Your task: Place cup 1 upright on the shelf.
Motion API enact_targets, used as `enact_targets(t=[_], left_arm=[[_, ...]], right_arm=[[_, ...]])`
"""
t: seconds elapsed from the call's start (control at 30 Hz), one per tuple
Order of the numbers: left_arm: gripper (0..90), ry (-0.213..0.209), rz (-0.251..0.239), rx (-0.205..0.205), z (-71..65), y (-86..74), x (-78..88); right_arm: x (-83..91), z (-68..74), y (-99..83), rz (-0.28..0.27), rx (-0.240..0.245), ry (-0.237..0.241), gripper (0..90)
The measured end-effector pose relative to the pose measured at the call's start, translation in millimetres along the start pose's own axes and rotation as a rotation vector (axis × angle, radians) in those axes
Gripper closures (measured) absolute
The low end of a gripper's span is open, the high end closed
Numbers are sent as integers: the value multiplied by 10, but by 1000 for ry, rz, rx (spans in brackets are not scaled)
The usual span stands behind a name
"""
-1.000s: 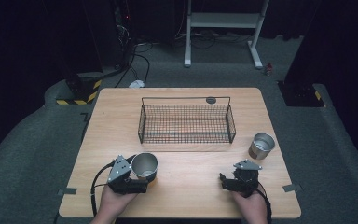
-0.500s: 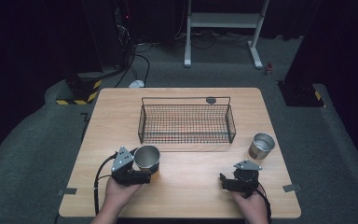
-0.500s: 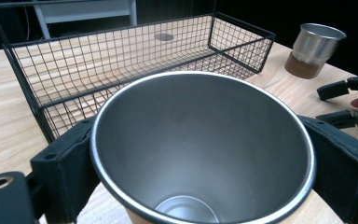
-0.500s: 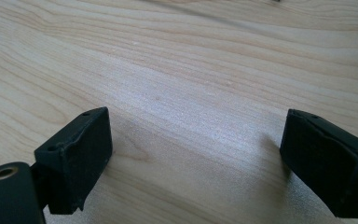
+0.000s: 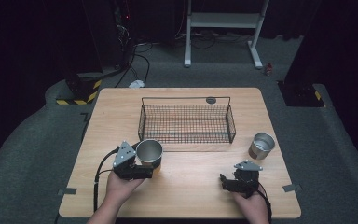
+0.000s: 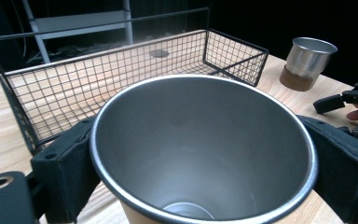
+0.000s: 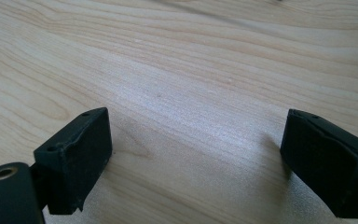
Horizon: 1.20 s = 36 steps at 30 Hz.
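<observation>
My left gripper (image 5: 145,164) clamps an empty steel cup (image 5: 149,152) just before the empty wire basket (image 5: 186,122); my right gripper (image 7: 196,163) gapes, released.

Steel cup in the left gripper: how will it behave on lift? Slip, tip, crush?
The cup looks like thin rigid metal, so probably light and unlikely to crush. Its smooth, tapered wall may slide between the left gripper pads. Empty and open-topped, it could tip if set down crooked.

Left gripper (image 5: 145,164) clamped tight, right gripper (image 5: 228,182) low, its jaws spread wide apart.
</observation>
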<state>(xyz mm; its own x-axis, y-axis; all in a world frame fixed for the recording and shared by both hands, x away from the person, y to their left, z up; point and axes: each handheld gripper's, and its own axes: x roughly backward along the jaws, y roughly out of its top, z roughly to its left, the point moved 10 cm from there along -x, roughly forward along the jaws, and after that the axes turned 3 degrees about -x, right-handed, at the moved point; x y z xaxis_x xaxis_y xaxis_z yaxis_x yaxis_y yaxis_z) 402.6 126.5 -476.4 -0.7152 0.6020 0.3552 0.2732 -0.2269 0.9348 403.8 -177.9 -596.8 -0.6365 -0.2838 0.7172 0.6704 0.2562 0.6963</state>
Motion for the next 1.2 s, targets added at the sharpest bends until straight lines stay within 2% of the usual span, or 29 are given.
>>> enact_targets(t=[0.17,0.6,0.87,1.07,1.2], left_arm=[[77,-5,-16,-6,-48,62,-15],[77,-6,-83,-13,-40,315,-49],[94,-13,-90,11,-15,365,-152],[95,4,-93,24,53,402,-196],[94,18,-92,10,89,418,-211]], right_arm=[[1,5,-2,-2,-3,-2,90],[6,10,-7,-1,1,-2,90],[9,15,-11,1,-1,0,90],[9,15,-10,1,1,1,90],[9,15,-10,1,1,1,90]])
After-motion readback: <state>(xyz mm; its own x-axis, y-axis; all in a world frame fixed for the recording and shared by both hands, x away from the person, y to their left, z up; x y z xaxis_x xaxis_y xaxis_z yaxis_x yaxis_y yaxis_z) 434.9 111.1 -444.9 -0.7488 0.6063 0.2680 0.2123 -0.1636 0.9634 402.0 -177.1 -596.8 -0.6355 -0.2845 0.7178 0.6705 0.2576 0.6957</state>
